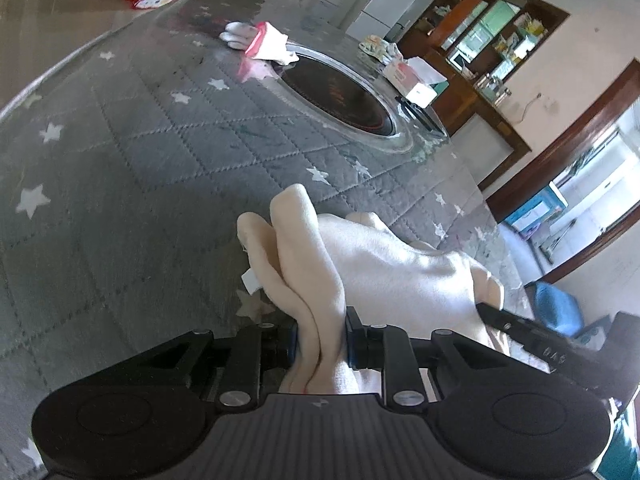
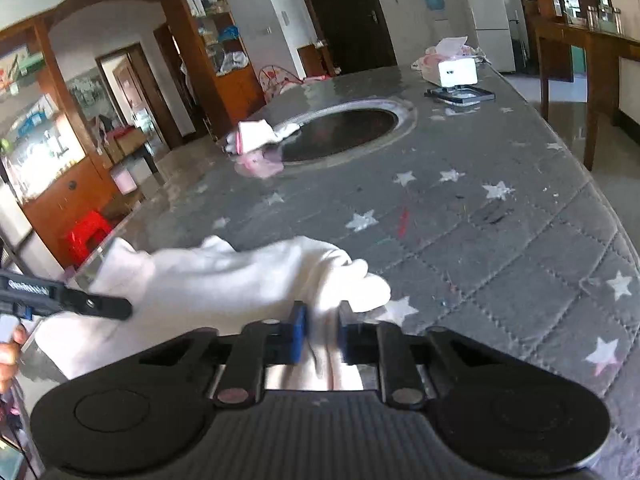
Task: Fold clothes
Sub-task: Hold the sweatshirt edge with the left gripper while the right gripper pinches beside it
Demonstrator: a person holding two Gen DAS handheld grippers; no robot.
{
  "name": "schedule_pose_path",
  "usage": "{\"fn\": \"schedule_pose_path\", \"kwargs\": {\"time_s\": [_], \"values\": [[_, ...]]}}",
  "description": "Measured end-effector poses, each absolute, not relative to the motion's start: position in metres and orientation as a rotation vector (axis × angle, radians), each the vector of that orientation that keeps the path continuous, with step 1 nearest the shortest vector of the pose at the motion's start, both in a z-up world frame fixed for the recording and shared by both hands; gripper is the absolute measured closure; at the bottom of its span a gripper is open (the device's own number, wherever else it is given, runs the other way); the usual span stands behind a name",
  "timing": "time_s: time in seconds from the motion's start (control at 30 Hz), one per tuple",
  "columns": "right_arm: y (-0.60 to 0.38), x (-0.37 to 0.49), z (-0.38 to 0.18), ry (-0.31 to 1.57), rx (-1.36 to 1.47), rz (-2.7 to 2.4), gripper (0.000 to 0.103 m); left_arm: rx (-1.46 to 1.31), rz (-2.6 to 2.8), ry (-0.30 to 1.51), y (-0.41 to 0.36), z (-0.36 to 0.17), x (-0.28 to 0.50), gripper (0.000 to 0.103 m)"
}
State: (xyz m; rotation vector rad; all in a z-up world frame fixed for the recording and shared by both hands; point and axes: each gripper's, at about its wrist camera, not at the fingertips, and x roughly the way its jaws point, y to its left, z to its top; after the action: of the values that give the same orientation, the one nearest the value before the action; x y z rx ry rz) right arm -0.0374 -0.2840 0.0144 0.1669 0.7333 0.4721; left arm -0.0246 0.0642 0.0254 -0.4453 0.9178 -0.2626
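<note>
A cream-white garment (image 1: 384,272) is held between both grippers above the near edge of the grey star-patterned table cover (image 1: 140,152). My left gripper (image 1: 322,340) is shut on a bunched fold of it. My right gripper (image 2: 322,330) is shut on another bunched part of the same garment (image 2: 224,280). The right gripper's finger shows at the right in the left wrist view (image 1: 520,328), and the left gripper's finger at the left in the right wrist view (image 2: 80,300). The cloth sags between the two grips.
A folded white and pink garment (image 1: 264,42) lies by the round dark inset (image 1: 340,96) in the table's middle. A tissue box (image 1: 412,80) and a dark flat object (image 2: 460,94) sit at the far end. A red stool (image 2: 86,234) stands left of the table.
</note>
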Motion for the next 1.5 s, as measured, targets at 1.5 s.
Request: {"fn": "schedule_pose_path", "kwargs": {"time_s": [1.5], "values": [[-0.396, -0.033, 0.102, 0.517, 0.058, 0.131, 0.091, -0.026, -0.405, 0.794, -0.137, 0.092, 0.066, 0.084]]}}
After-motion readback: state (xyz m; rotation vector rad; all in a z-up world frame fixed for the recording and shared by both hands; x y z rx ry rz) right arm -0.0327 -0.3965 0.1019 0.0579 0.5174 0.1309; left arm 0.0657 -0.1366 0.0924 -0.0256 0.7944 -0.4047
